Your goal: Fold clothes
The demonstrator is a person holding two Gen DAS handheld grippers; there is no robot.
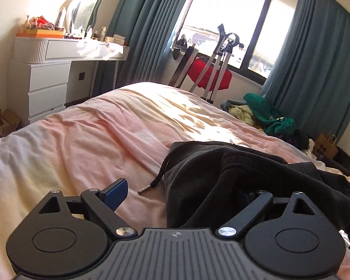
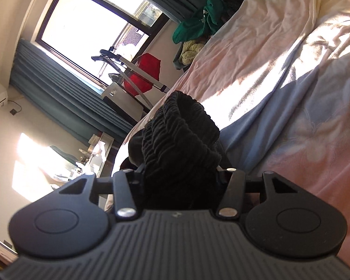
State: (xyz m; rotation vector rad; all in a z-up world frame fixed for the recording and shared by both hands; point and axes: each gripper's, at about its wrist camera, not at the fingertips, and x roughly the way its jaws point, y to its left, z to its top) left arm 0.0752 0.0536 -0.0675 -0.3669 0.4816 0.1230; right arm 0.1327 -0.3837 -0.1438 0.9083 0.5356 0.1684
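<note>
Black garment (image 1: 221,177) bunches between our left tongs (image 1: 182,193), which stand spread on the bed (image 1: 93,140). Our right tongs (image 2: 182,175) pinch its ribbed waistband (image 2: 179,130).

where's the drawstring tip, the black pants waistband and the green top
drawstring tip (image 1: 144,189), left wrist view, metal end
black pants waistband (image 2: 182,126), right wrist view, ribbed elastic
green top (image 1: 266,110), left wrist view, middle of the heap

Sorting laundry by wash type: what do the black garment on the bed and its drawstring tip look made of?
Black garment: apparently a matte knit, cotton-like jersey; its gathered, ribbed elastic band shows between the right tongs. Drawstring: braided black cord. Its tip: shiny silver, probably metal, though metallised plastic is possible.
</note>
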